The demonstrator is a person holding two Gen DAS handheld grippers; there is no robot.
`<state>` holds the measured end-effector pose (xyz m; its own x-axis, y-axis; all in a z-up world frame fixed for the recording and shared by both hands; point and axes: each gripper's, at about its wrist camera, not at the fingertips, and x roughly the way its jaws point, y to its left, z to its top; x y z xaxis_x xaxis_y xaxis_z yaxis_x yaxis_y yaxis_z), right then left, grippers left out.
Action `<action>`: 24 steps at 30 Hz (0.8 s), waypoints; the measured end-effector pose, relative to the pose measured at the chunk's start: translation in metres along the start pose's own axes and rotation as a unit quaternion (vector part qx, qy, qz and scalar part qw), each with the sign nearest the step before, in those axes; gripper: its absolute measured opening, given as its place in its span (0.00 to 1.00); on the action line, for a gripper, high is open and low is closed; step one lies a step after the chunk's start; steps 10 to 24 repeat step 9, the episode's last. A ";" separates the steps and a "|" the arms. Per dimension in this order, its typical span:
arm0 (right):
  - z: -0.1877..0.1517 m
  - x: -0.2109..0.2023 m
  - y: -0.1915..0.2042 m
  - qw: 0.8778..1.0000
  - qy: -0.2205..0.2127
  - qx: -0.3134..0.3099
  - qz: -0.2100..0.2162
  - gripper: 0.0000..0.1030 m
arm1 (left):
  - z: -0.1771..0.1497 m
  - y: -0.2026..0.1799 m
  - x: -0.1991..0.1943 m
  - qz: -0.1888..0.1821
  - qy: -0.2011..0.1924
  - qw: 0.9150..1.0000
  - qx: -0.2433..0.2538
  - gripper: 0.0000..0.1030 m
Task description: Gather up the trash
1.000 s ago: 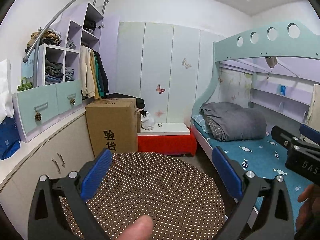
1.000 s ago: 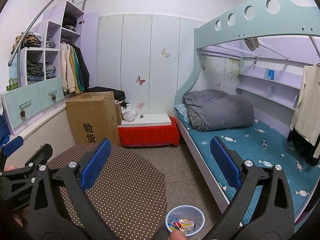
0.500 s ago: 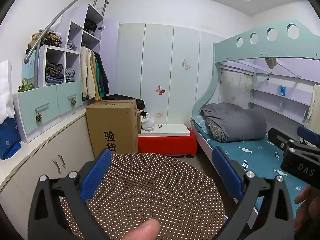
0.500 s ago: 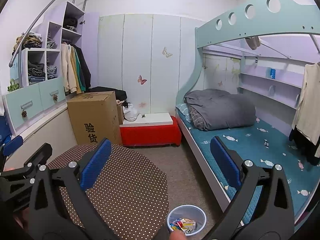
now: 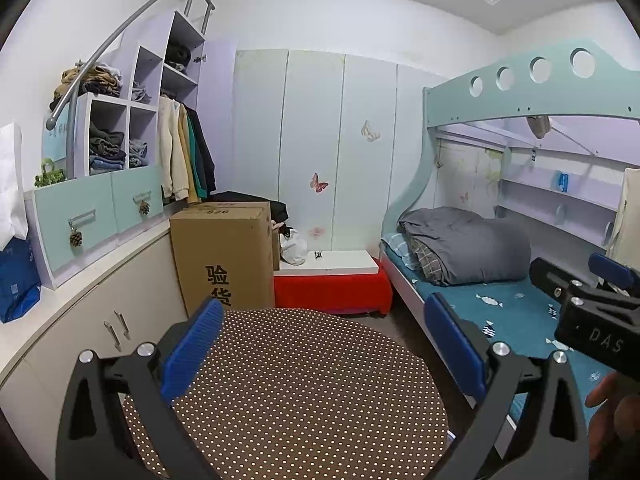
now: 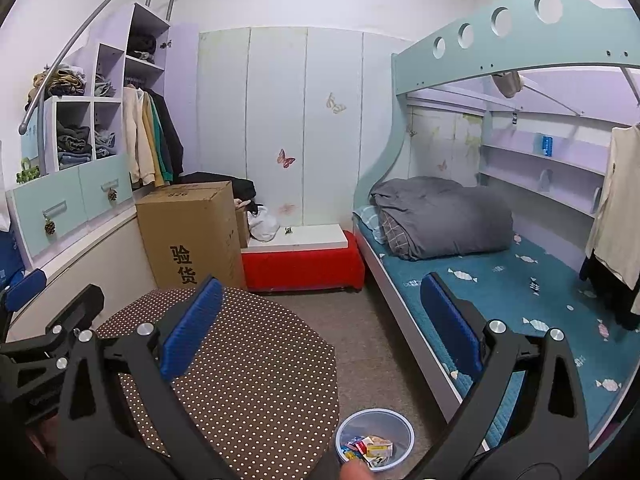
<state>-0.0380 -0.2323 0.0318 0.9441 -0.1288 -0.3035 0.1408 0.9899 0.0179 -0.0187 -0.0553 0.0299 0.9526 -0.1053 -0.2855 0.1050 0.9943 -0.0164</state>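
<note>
The left gripper (image 5: 322, 348) hangs over the round dotted table (image 5: 304, 392) with its blue fingers (image 5: 192, 350) spread wide, nothing between them and touching nothing. To the right of the table, the right gripper (image 6: 320, 332) is likewise wide apart and empty, above the table's right edge and the carpet. On the floor just right of the table stands a small clear bin (image 6: 374, 438) holding colourful wrappers and small cartons (image 6: 370, 448). Beyond it runs the teal bed (image 6: 520, 288).
</note>
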 end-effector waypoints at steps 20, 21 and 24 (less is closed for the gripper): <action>0.000 -0.001 0.002 1.000 0.000 0.001 0.001 0.94 | 0.000 -0.002 0.000 0.009 -0.001 1.000 0.002 0.96; 0.000 -0.001 0.002 1.000 0.000 0.001 0.001 0.94 | 0.000 -0.002 0.000 0.009 -0.001 1.000 0.002 0.96; 0.000 -0.001 0.002 1.000 0.000 0.001 0.001 0.94 | 0.000 -0.002 0.000 0.009 -0.001 1.000 0.002 0.96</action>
